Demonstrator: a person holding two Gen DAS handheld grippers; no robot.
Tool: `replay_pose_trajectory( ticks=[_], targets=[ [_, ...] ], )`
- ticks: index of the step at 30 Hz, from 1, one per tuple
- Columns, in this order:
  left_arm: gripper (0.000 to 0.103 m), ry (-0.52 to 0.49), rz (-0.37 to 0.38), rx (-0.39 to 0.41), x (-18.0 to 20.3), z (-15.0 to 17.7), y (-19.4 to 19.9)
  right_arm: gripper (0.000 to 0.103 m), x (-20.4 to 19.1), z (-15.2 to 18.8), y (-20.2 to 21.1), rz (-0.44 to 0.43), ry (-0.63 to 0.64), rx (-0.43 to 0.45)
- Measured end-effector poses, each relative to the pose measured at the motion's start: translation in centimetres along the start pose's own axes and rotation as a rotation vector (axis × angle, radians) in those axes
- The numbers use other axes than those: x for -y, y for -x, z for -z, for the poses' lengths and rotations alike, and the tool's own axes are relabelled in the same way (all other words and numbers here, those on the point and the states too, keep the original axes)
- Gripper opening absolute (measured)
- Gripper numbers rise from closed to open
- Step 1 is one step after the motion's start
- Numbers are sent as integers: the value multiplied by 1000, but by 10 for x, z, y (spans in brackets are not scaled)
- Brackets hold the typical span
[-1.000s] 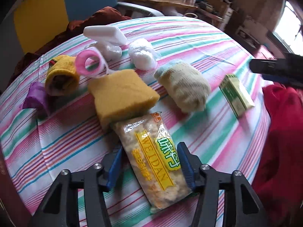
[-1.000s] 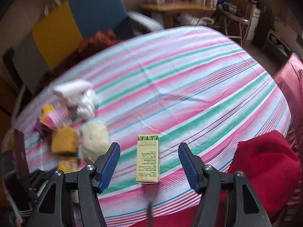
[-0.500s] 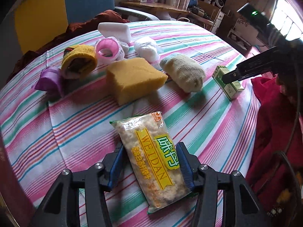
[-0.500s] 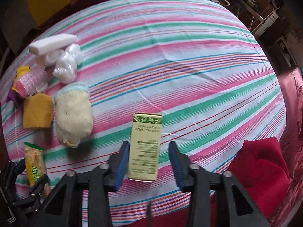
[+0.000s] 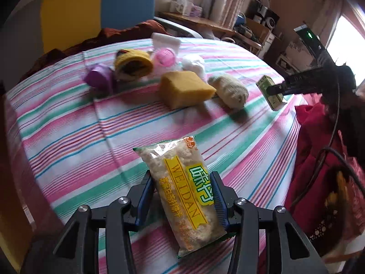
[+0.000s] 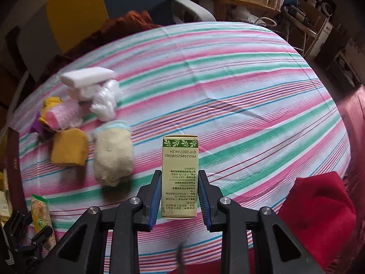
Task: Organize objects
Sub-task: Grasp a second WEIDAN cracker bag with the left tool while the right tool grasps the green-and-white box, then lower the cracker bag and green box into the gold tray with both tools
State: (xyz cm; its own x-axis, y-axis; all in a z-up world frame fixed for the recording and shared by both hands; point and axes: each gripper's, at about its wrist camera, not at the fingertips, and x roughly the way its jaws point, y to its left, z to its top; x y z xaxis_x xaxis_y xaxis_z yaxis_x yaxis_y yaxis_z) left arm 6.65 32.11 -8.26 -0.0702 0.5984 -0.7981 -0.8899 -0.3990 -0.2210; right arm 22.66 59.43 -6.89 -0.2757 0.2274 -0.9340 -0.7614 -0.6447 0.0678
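A clear snack packet (image 5: 175,159) with a yellow label sits between the blue pads of my left gripper (image 5: 182,180), held just above the striped tablecloth (image 5: 68,137). The jaws are closing and both pads touch the packet's sides. My right gripper (image 6: 179,175) is shut on a pale green box (image 6: 180,153), pads pressed on its long sides. From the left wrist, that box (image 5: 265,84) shows at the far right of the table, in the right gripper's jaws. The packet (image 6: 40,212) also appears at the lower left of the right wrist view.
Grouped at the table's far left are a yellow sponge (image 5: 184,89), a cream sock roll (image 5: 230,90), a yellow sock roll (image 5: 132,65), a purple item (image 5: 99,77), a pink roll (image 5: 164,57) and a white foam block (image 5: 165,42). Red cloth (image 6: 317,207) lies at the near right edge.
The right gripper's jaws came in from wide apart and closed on the green box. My left gripper drew back from the sponge and socks with the packet, its jaws narrowing.
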Motion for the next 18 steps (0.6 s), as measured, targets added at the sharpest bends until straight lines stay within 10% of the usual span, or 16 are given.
replay_pose_trajectory(
  ticks=[18],
  targets=[
    [49, 192, -119, 208, -67, 15, 112, 29, -195, 7, 68, -264, 322, 174]
  ],
)
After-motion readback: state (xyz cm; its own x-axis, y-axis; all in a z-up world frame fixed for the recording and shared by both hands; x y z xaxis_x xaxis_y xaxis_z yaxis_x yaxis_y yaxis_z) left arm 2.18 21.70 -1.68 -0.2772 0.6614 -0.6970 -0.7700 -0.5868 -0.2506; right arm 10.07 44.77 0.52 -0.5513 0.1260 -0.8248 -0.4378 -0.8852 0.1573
